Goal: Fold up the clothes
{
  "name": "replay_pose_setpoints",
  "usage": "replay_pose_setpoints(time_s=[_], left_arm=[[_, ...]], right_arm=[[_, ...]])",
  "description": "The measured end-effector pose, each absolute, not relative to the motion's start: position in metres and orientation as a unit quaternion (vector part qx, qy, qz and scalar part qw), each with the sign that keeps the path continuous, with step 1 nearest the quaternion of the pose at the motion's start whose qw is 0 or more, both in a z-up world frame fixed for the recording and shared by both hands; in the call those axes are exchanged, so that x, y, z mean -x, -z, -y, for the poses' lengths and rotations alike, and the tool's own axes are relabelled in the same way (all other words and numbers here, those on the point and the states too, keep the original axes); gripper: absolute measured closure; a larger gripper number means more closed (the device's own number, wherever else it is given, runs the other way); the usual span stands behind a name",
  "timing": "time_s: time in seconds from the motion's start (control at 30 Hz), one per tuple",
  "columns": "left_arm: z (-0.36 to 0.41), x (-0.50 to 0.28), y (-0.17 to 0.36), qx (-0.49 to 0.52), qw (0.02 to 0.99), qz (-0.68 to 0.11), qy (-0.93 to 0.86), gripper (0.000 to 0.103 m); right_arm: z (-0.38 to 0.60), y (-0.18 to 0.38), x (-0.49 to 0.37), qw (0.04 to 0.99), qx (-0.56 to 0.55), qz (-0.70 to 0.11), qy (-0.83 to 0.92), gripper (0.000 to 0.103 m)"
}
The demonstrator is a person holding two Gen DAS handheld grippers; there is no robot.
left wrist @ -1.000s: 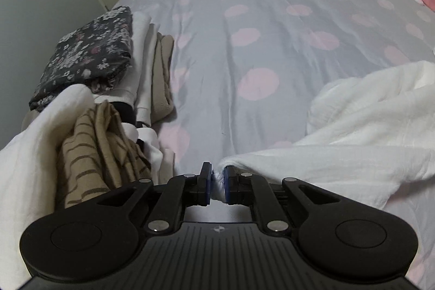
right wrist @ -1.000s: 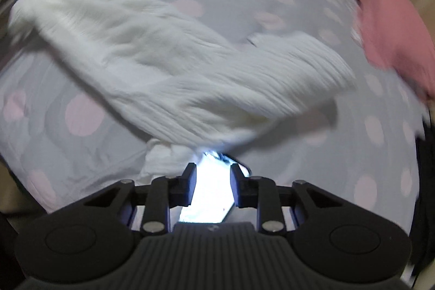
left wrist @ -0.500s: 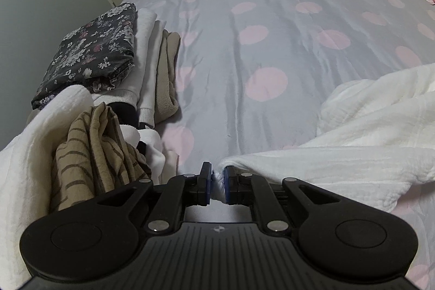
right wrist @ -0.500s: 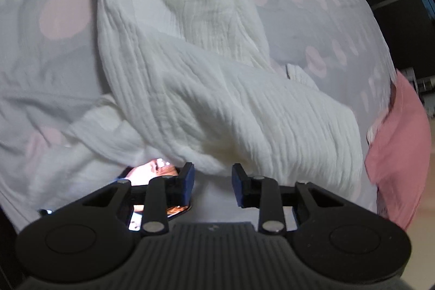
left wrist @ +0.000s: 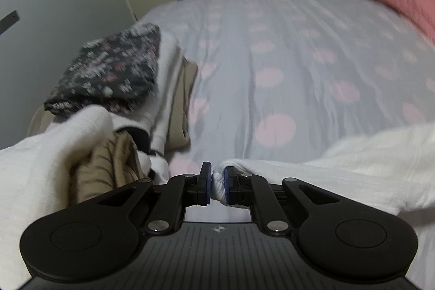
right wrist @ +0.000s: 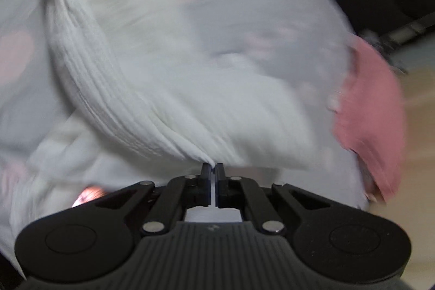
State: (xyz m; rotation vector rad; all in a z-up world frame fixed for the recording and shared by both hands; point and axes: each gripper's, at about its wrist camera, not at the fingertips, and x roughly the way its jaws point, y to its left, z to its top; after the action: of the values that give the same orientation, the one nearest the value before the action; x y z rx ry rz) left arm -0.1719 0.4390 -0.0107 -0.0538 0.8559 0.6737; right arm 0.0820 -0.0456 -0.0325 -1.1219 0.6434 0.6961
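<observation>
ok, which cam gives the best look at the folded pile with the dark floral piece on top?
Left wrist. The folded pile sits at the bed's left edge, floral piece on top with white and tan layers beside it, only slightly blurred. Right wrist shows none of it: just blurred white cloth and a pink pillow.

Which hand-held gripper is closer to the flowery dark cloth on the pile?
Left. The left hand-held gripper sits just below the flowery dark cloth. The right hand-held gripper clamps the white garment; that cloth is outside its view.
</observation>
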Motion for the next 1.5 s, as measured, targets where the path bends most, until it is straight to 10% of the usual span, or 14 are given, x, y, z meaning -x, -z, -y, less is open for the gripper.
replay_pose_setpoints(time_s=[0.47,0.87,1.1,1.5], left_arm=[[-0.41,0.186,-0.035,-0.001,0.909,-0.276,-0.311,0.095],[-0.439,0.187,-0.01,0.005,0.841,-0.369,-0.396,0.095],[-0.445,0.192,0.003,-0.006,0.82,-0.397,-0.412,0.095],[-0.442,0.182,0.01,-0.018,0.815,-0.411,-0.409,0.095]], right_arm=[[0.067,-0.1,-0.072,0.865,0.41,-0.229,-0.178,0.101],[0.067,0.001,0.024,0.724,0.393,-0.45,-0.344,0.101],[0.07,0.016,-0.015,0.709,0.368,-0.486,-0.354,0.08],[0.141,0.048,-0.131,0.795,0.134,-0.565,-0.178,0.08]])
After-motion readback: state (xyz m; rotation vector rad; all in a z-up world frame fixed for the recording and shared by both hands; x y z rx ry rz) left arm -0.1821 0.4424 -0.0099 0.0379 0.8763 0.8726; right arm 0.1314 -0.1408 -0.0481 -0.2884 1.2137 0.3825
